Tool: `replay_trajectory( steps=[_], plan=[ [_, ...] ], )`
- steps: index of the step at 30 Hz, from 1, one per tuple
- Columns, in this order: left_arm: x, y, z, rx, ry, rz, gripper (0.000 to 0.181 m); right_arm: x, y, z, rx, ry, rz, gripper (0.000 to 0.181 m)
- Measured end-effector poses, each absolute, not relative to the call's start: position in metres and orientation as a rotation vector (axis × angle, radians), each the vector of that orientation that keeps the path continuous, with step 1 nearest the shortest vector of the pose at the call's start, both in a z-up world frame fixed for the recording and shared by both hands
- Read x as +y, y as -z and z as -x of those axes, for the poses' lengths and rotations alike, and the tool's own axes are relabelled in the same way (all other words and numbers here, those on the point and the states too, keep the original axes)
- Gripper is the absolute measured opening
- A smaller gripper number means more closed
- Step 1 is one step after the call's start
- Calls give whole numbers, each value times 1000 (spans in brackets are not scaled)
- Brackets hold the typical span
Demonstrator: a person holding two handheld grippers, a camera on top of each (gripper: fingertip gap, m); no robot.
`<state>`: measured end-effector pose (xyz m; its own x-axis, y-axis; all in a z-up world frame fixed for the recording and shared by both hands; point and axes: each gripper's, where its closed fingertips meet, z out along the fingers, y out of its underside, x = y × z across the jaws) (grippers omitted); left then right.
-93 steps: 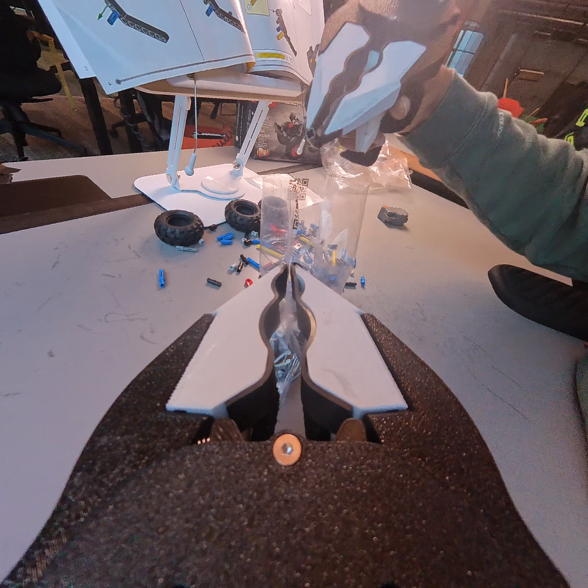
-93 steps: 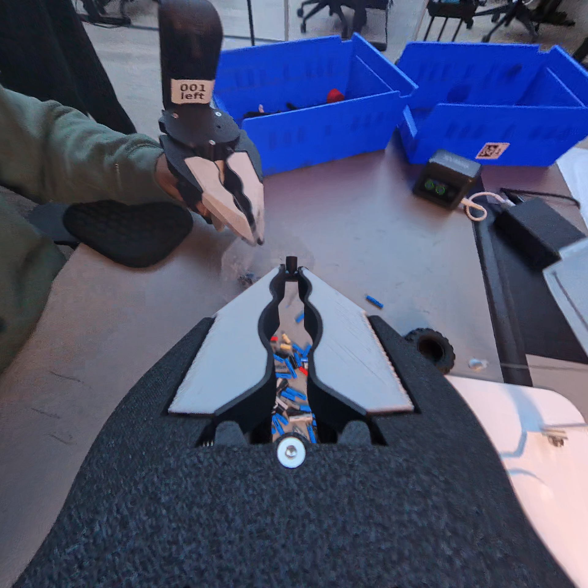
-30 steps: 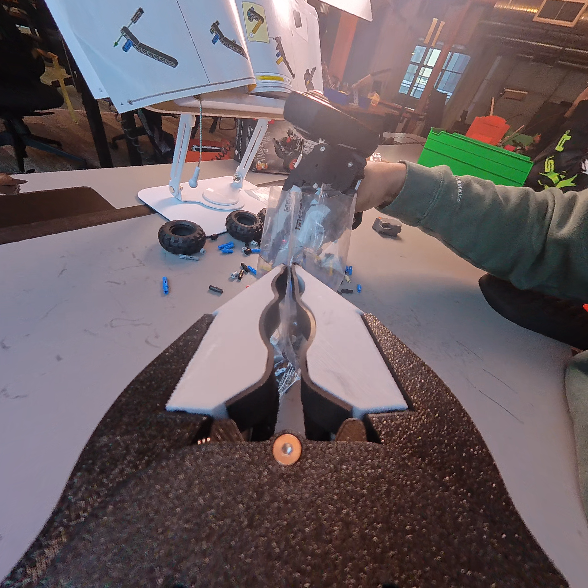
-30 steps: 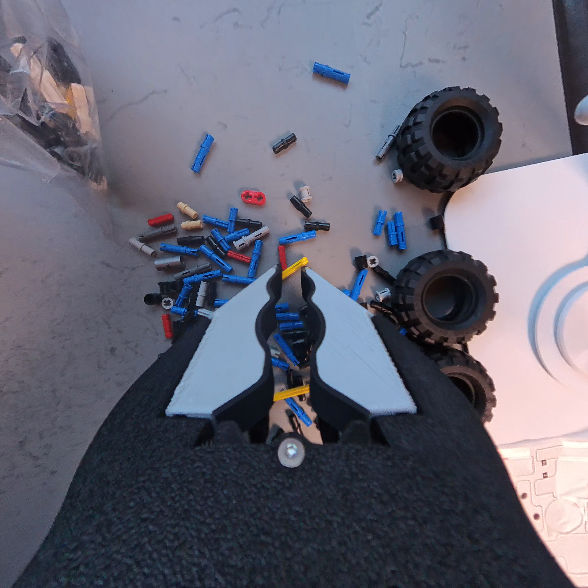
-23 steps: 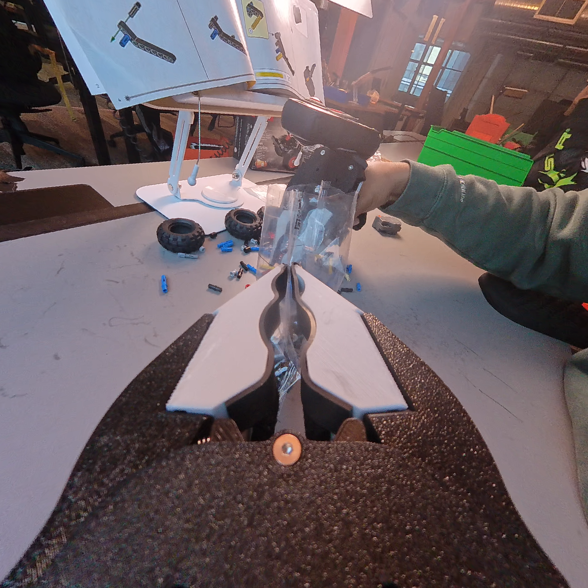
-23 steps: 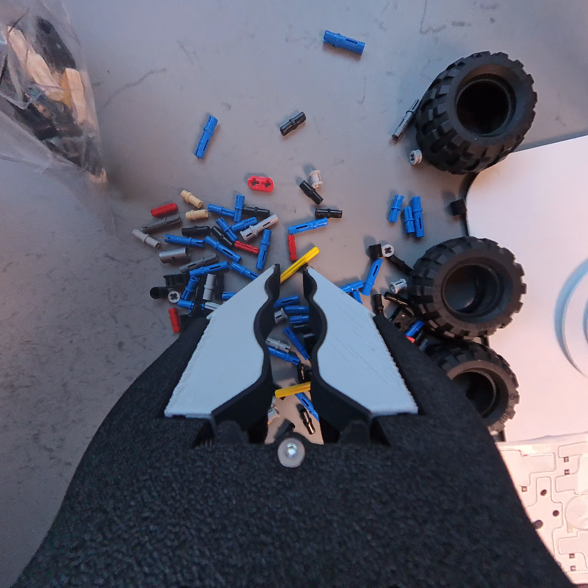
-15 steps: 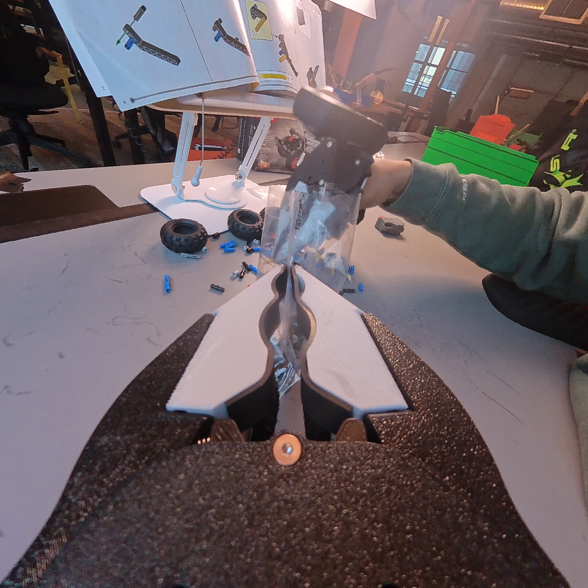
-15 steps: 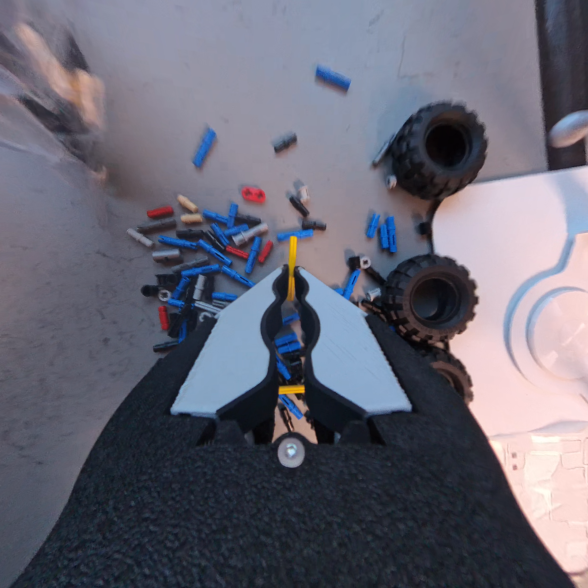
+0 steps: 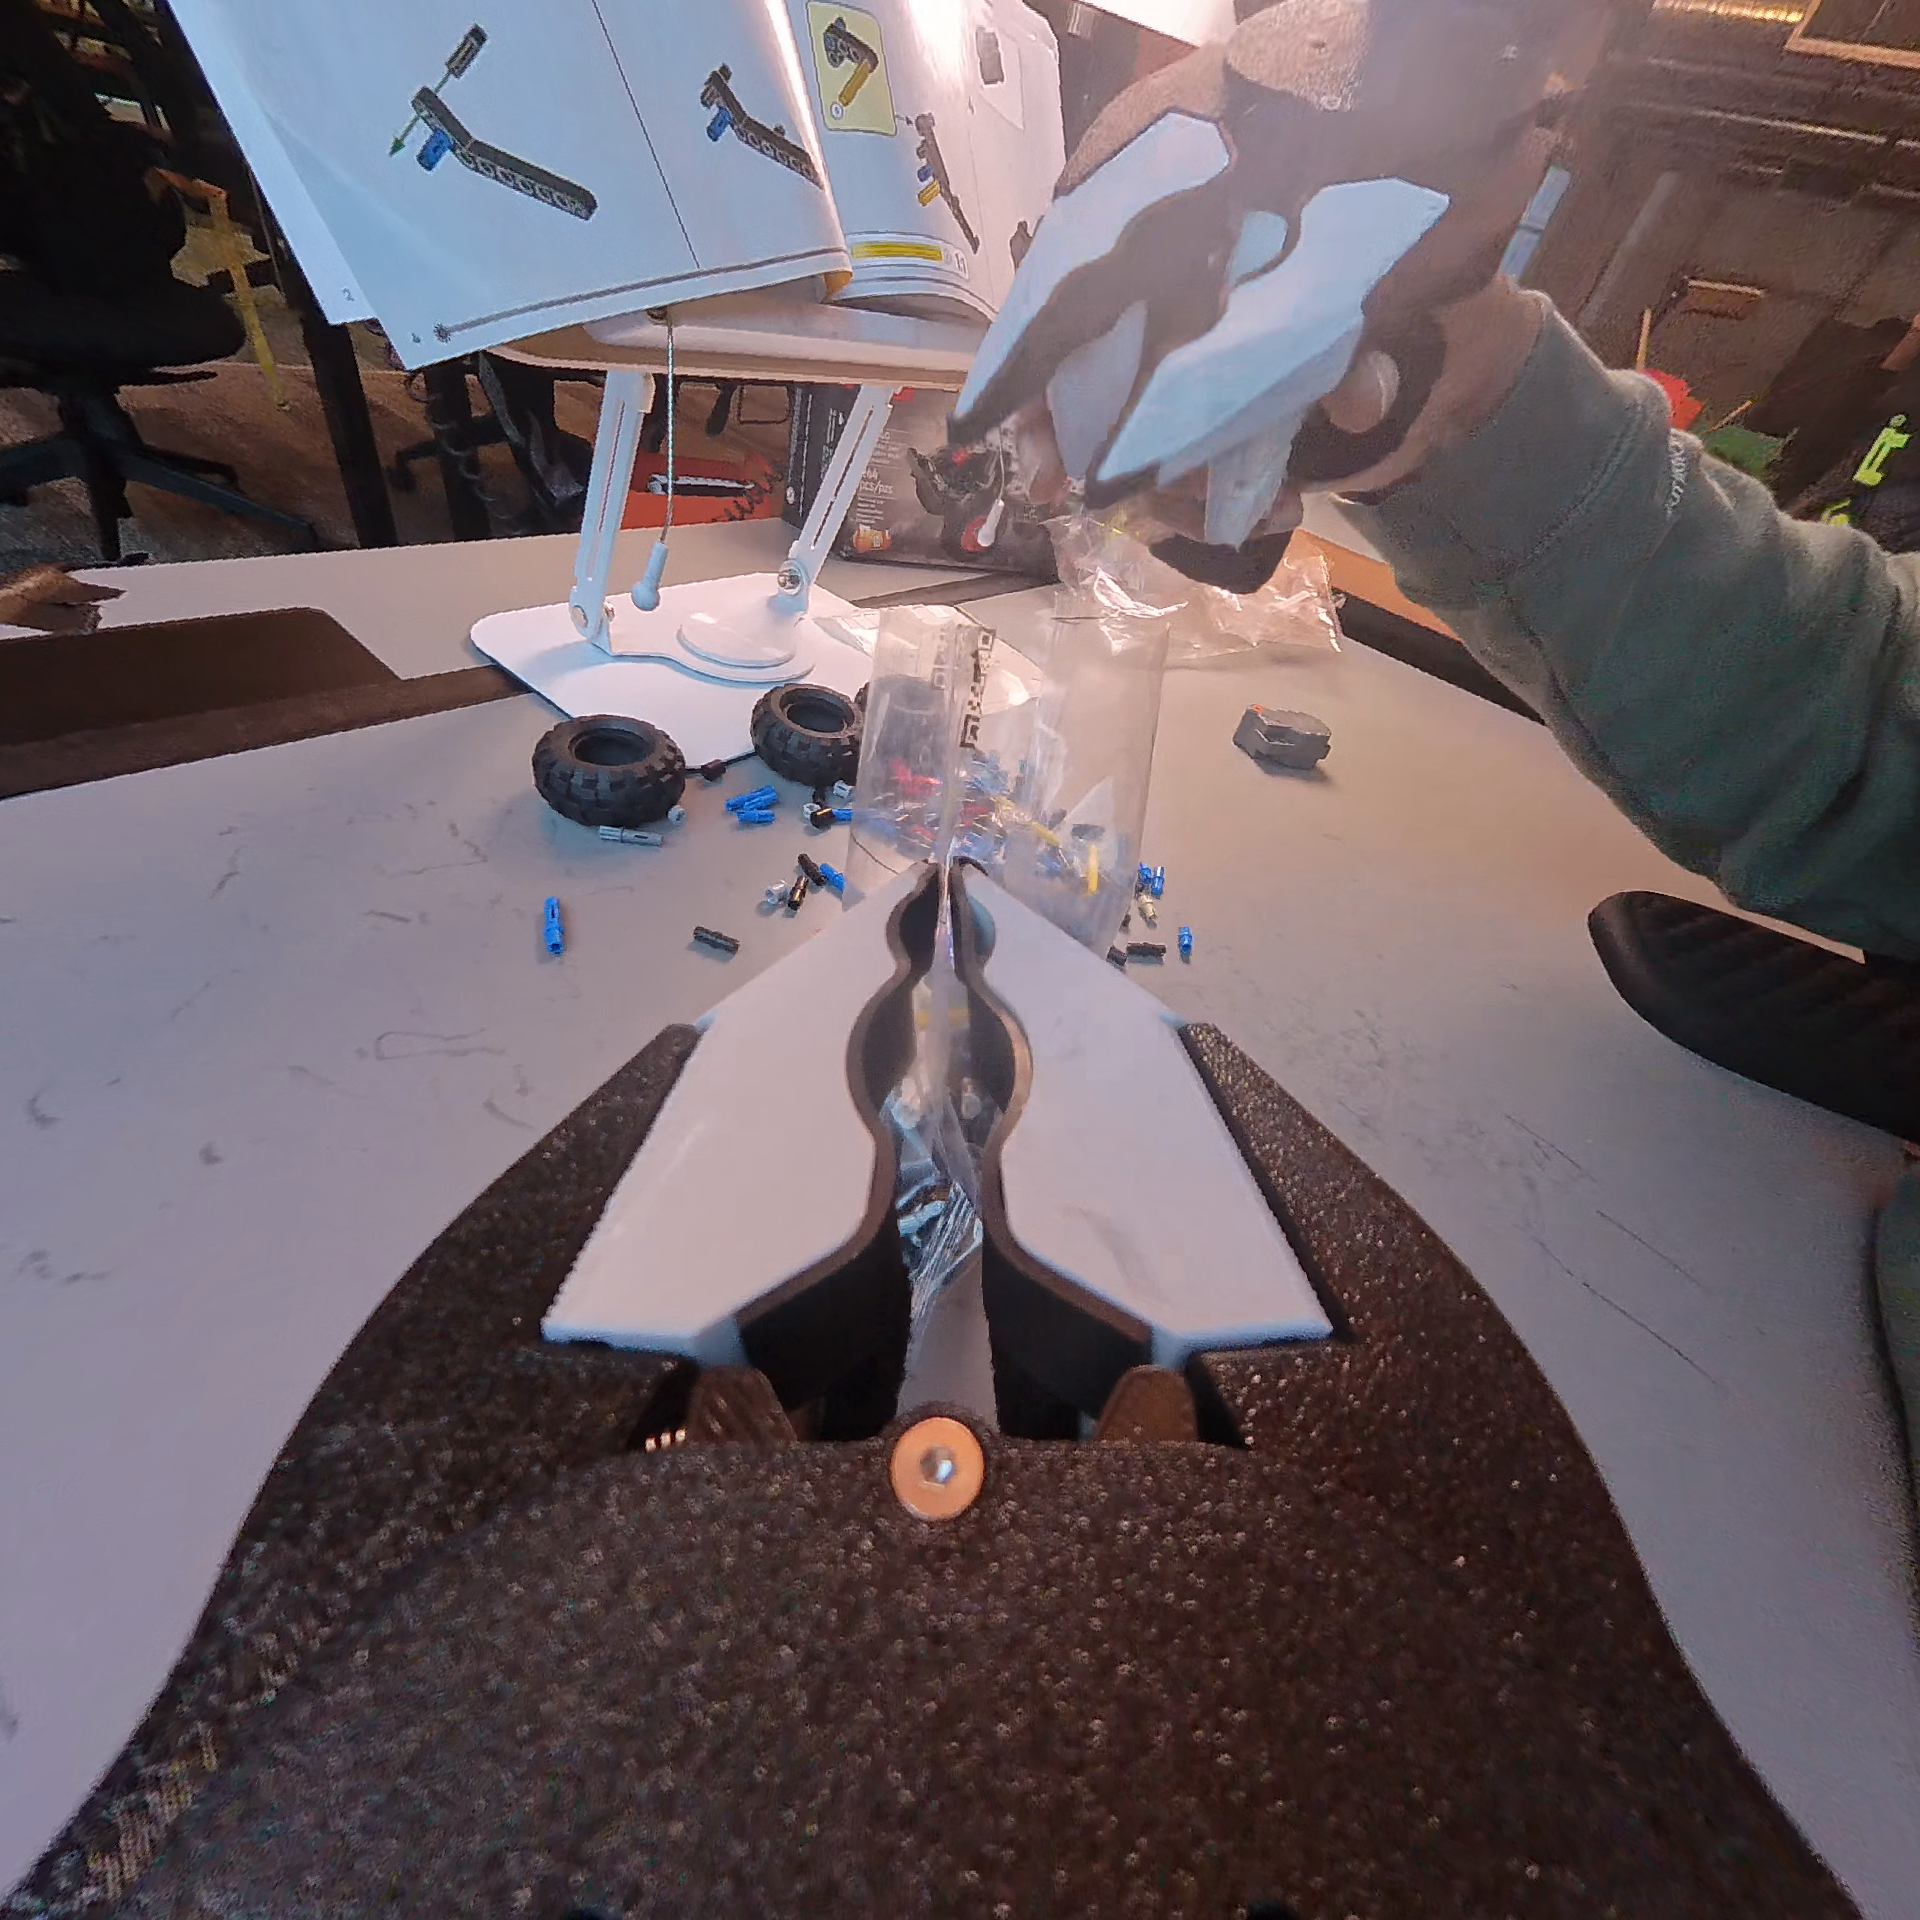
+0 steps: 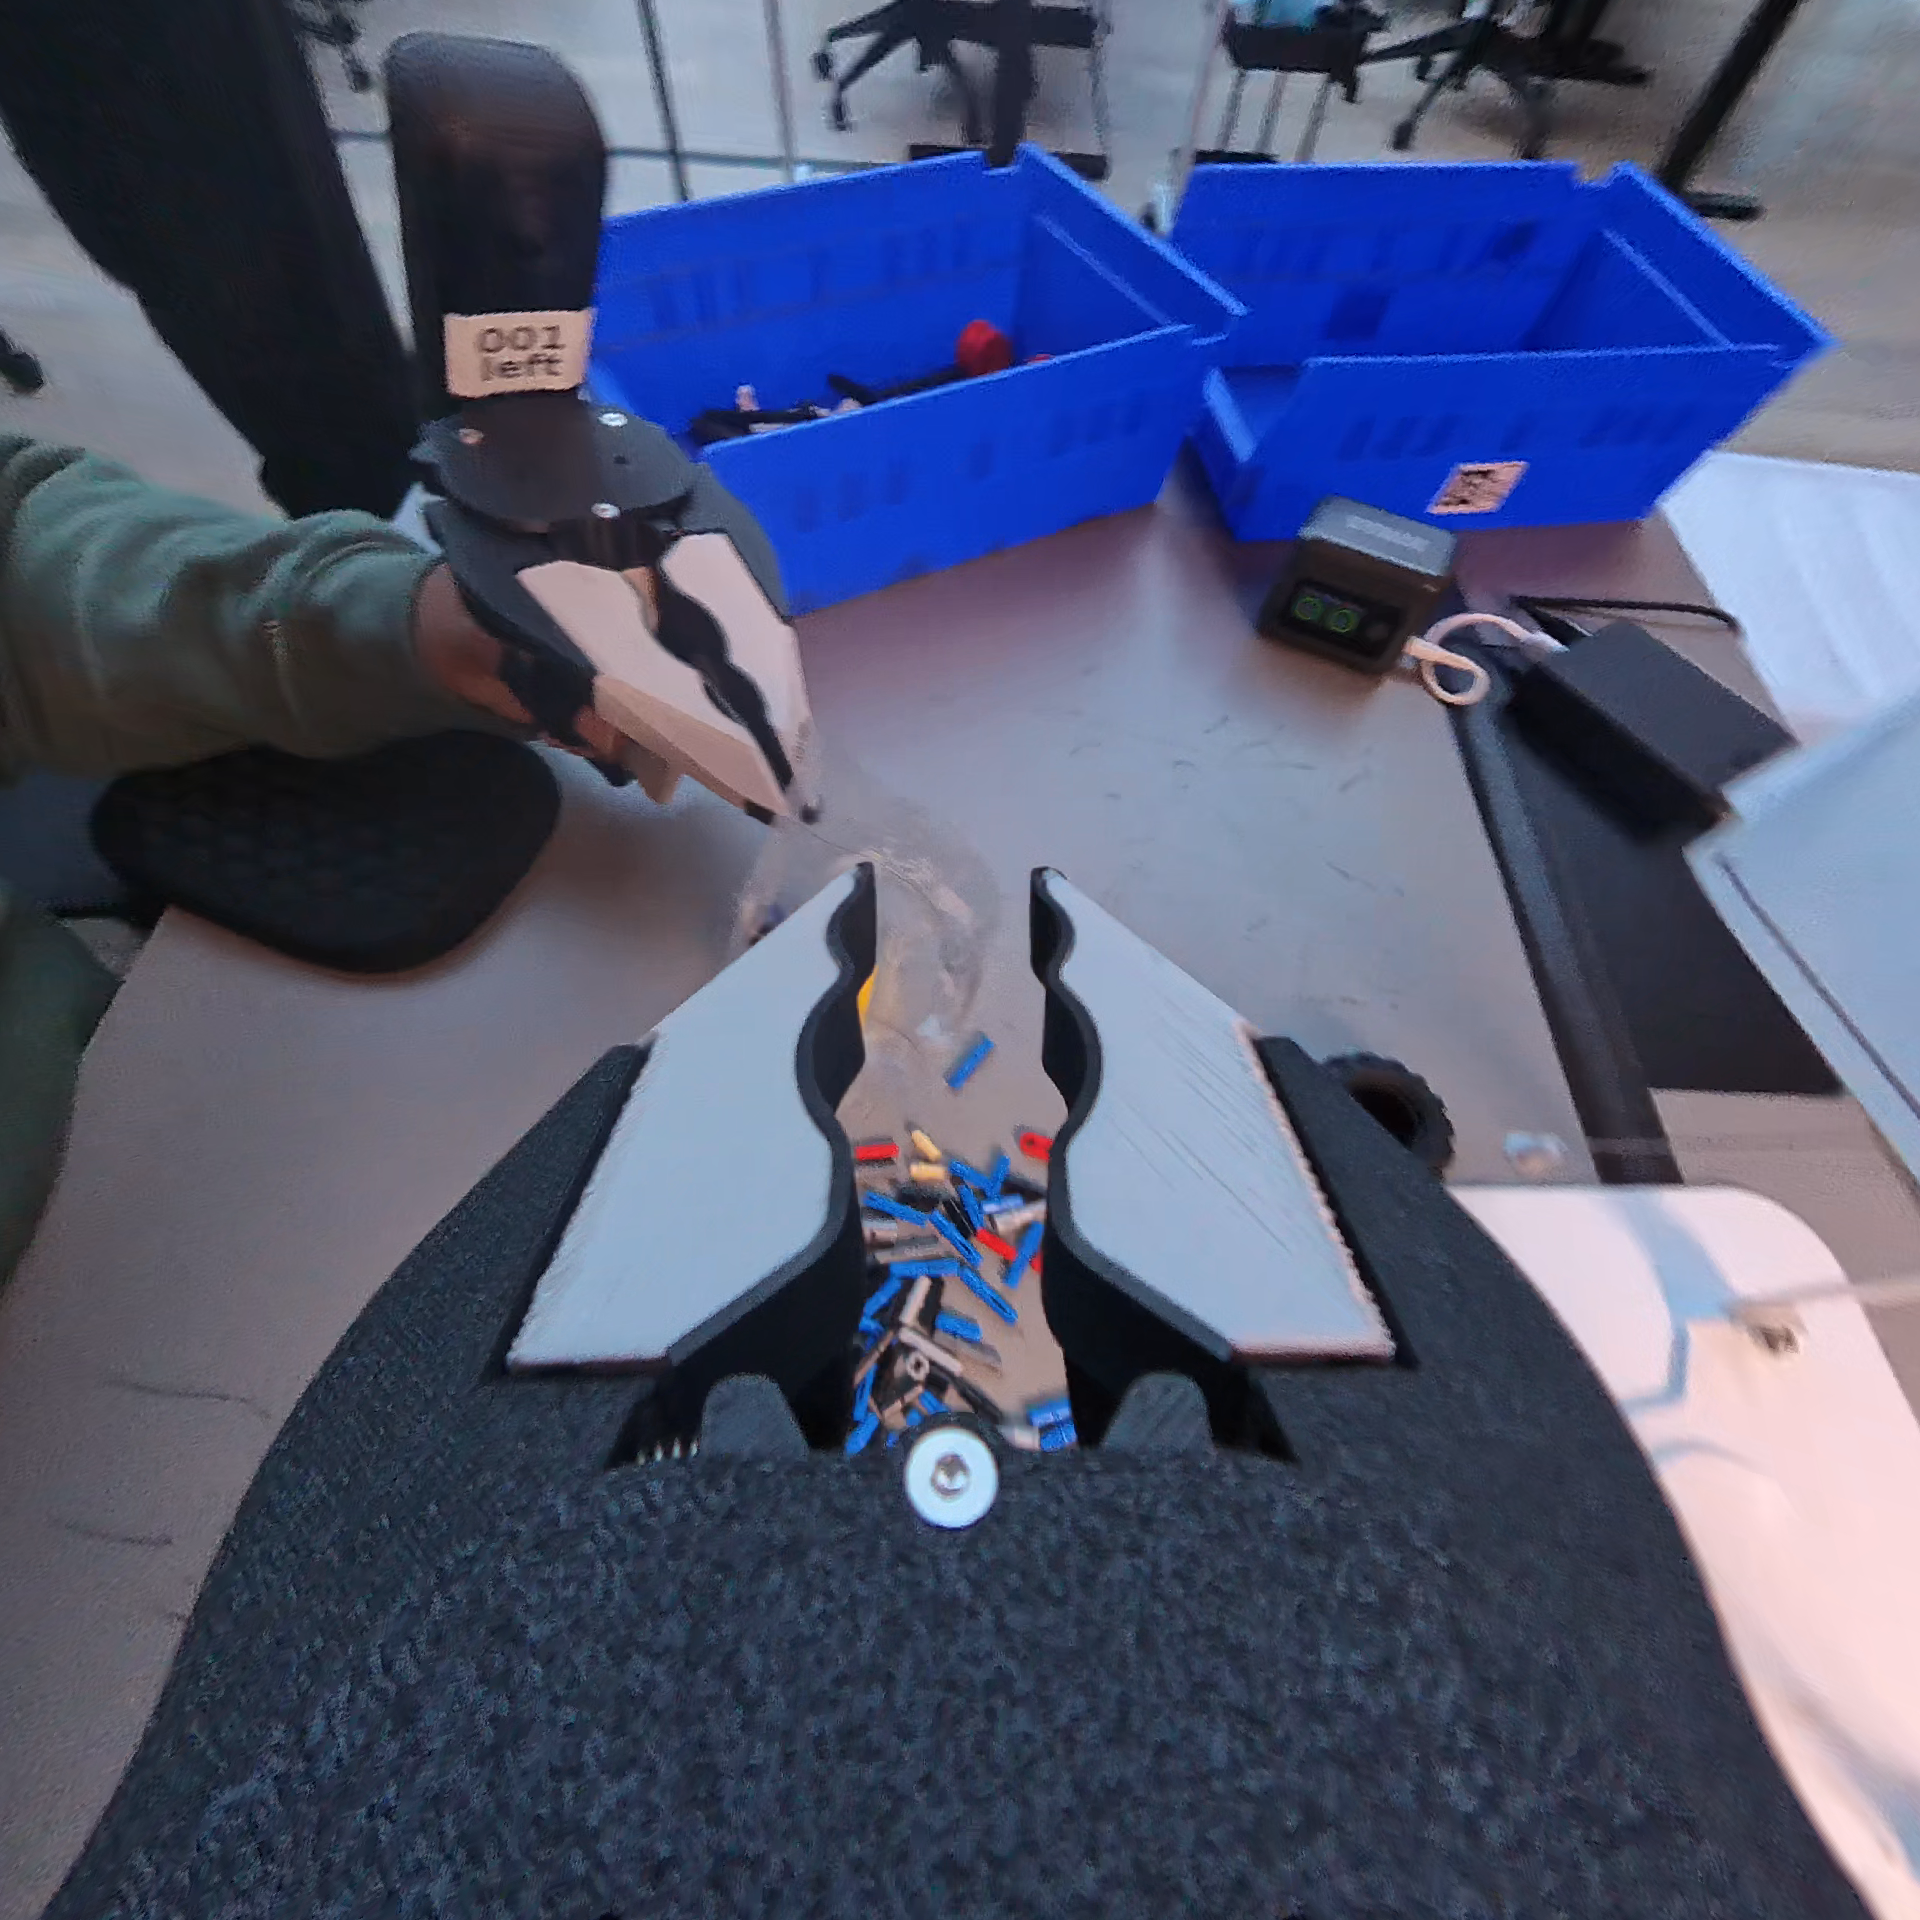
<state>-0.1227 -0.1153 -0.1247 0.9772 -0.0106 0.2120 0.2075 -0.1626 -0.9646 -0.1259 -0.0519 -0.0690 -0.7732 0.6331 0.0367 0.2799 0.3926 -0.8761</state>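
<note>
Where the left wrist view looks along the left gripper (image 9: 948,883), its jaws stand pressed together on a clear plastic bag (image 9: 997,769) of small parts, raised above the grey table (image 9: 312,1039). Same view only: right gripper (image 9: 1023,457), blurred, upper right, above the bag; two black tyres (image 9: 608,767) and a white stand (image 9: 665,655) bearing an open booklet (image 9: 582,156), far left. Right wrist view only: right gripper (image 10: 953,894) with jaws wide apart, holding nothing; loose pins (image 10: 951,1226) below them; two blue bins (image 10: 904,343) far off. Bag here faint, hard to make out.
</note>
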Motion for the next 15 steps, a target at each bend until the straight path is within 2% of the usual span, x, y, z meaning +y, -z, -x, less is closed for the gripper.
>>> replay_trajectory(
  steps=[2,5,8,11,15],
  plan=[
    [-116,124,123,-154,197,1720,1,-11,82,123,-2238,-1214,902,27],
    [-115,124,123,-154,201,1717,1,54,149,100,-2275,-907,1169,30],
    [-114,124,121,-150,206,1717,1,77,200,77,-2228,-852,1450,25],
    [-112,125,120,-149,212,1721,1,76,222,72,-2152,-848,1567,29],
    [-112,127,118,-147,219,1727,1,82,234,74,-2106,-748,1641,23]
  ],
)
